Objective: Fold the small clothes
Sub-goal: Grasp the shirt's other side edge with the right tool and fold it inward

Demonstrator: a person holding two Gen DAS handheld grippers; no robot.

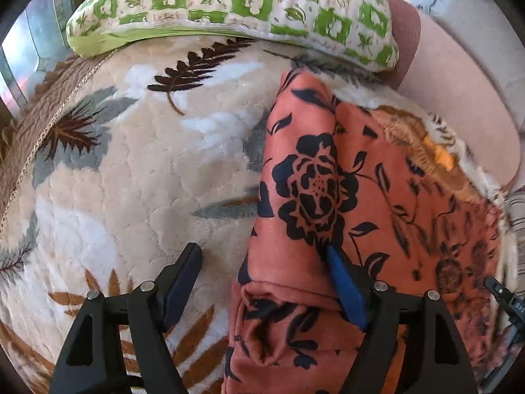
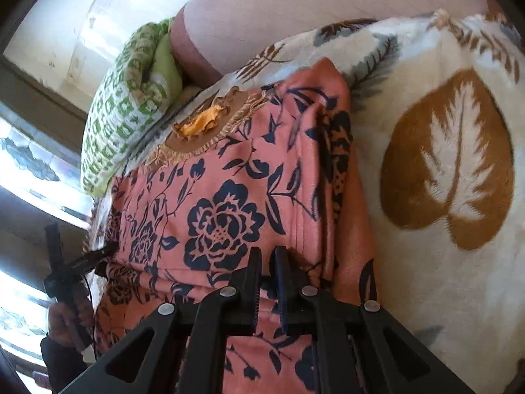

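Cream blanket (image 1: 131, 170) with leaf print covers the bed, a green pillow (image 1: 229, 6) lying at its far edge.
On the blanket lies the folded garment (image 1: 328, 180), orange with dark flowers. Left gripper (image 1: 262, 272) has its jaws wide apart, one finger (image 1: 344, 289) resting on the garment. Right gripper (image 2: 267, 259) is above the garment, jaws nearly closed and holding nothing.

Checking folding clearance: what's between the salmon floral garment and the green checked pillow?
Left wrist view: only a bare strip of leaf-print blanket separates the garment from the pillow.
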